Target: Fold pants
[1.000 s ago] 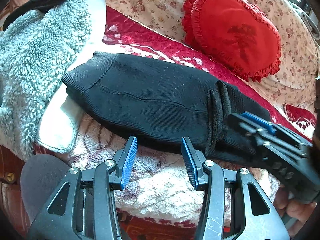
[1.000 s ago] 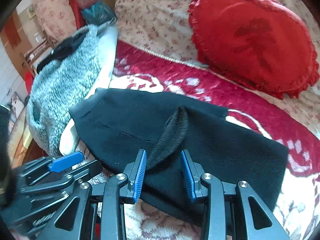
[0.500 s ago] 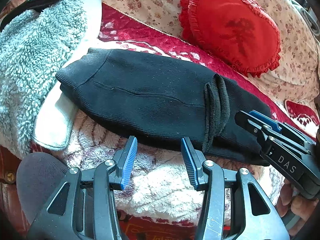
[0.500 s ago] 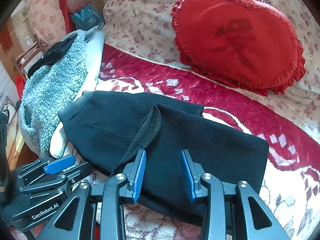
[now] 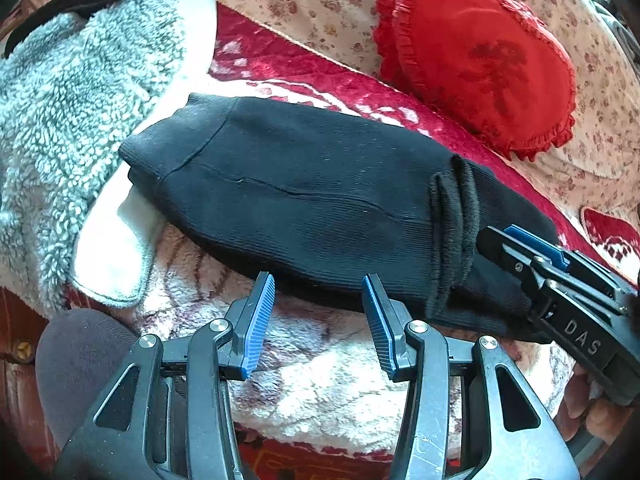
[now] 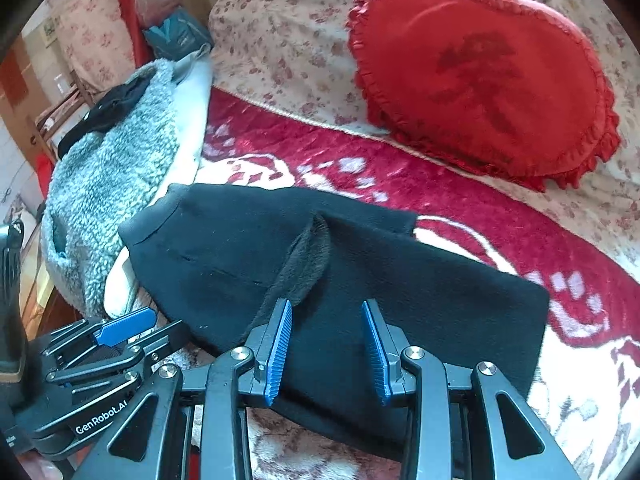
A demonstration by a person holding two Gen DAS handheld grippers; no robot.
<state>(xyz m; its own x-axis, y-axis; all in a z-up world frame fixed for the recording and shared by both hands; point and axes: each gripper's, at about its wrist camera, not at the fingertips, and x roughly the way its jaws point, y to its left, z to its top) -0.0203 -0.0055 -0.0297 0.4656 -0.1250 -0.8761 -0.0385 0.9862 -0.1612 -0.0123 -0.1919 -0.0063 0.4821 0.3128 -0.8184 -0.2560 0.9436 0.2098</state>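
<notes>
Black pants lie folded on the red-and-white blanket (heart cushion behind). Your left gripper and right gripper hover with jaws apart, empty.

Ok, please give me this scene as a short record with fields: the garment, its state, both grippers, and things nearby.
garment: black pants, on red patterned blanket
state: folded flat, fleecy edge on top
left gripper: open, empty, at near edge
right gripper: open, empty, over the pants
nearby: red heart cushion; grey fleece
</notes>
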